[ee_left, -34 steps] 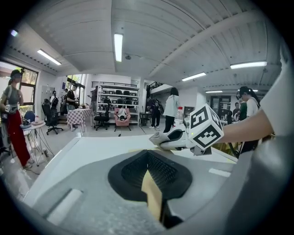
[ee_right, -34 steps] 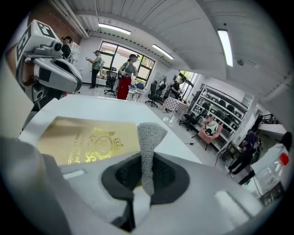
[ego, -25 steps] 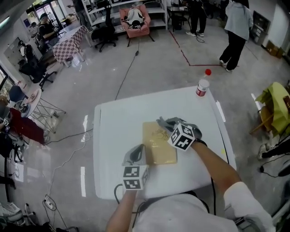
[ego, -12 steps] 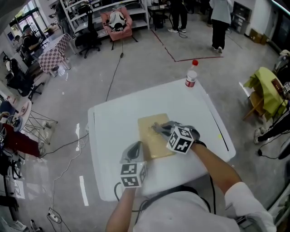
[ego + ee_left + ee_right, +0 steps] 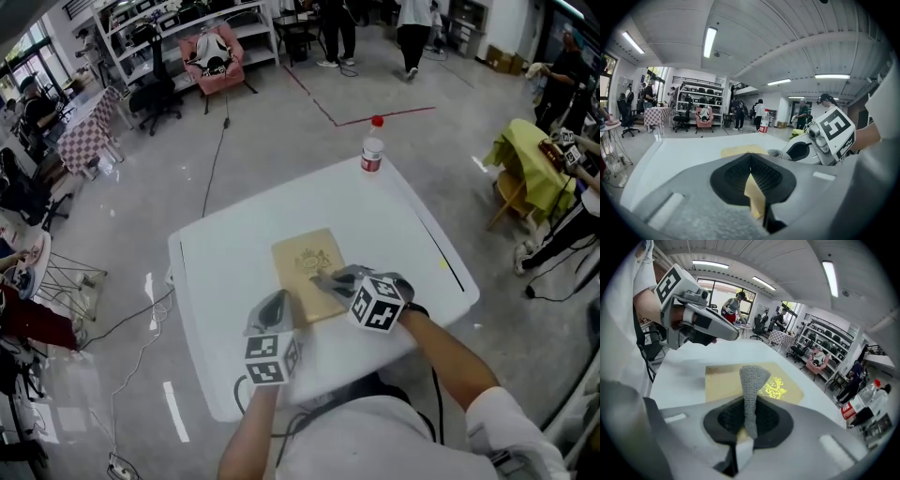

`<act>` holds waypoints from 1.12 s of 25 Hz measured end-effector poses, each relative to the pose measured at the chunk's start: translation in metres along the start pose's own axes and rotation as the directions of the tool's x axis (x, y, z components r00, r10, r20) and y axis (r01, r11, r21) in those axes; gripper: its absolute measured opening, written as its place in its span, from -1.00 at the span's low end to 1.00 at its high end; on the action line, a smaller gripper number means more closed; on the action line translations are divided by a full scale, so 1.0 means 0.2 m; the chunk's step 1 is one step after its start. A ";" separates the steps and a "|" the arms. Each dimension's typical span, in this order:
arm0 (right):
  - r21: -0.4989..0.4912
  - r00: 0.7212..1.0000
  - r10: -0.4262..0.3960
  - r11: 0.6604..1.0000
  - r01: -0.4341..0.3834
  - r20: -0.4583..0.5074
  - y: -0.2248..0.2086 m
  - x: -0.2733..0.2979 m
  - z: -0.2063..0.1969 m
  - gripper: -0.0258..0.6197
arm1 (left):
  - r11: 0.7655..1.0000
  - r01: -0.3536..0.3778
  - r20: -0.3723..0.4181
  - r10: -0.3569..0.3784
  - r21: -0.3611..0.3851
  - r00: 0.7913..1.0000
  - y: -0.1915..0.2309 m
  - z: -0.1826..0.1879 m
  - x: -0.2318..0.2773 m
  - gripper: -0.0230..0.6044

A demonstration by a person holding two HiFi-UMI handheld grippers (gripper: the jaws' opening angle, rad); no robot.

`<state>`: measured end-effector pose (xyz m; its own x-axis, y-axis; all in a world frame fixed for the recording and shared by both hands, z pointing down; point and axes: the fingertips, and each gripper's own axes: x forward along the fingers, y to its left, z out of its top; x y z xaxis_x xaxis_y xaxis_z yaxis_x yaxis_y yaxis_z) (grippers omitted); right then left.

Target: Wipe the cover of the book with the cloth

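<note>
A tan book (image 5: 302, 262) lies flat at the middle of the white counter (image 5: 225, 272), its gold emblem (image 5: 313, 258) facing up. The left claw (image 5: 276, 304) sits at the book's 7 o'clock corner, clenched on it: in the left gripper view a tan wedge of the book (image 5: 753, 193) shows between the closed jaws. The right claw (image 5: 330, 278) comes in from 5 o'clock, grasping a grey knit cloth (image 5: 337, 277). In the right gripper view the cloth (image 5: 751, 380) pokes out from the pinched jaws over the cover (image 5: 726, 380). I cannot tell whether it touches the cover. A red-capped bottle (image 5: 372, 155) stands at 1 o'clock from the book, near the counter's far corner.
</note>
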<state>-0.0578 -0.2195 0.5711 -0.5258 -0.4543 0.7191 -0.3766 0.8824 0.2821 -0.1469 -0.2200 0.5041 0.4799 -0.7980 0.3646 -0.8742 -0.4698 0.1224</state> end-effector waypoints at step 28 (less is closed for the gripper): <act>-0.081 0.993 -0.053 0.995 0.062 0.104 -0.30 0.00 0.41 -0.84 | 0.998 -0.045 0.025 0.046 -0.036 0.999 0.09 0.05 0.07 -0.91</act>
<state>-0.0986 -0.2820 0.5022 -0.5816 -0.5108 0.6332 -0.3454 0.8597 0.3763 -0.1551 -0.2424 0.5021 0.4405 -0.8279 0.3471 -0.8972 -0.4191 0.1391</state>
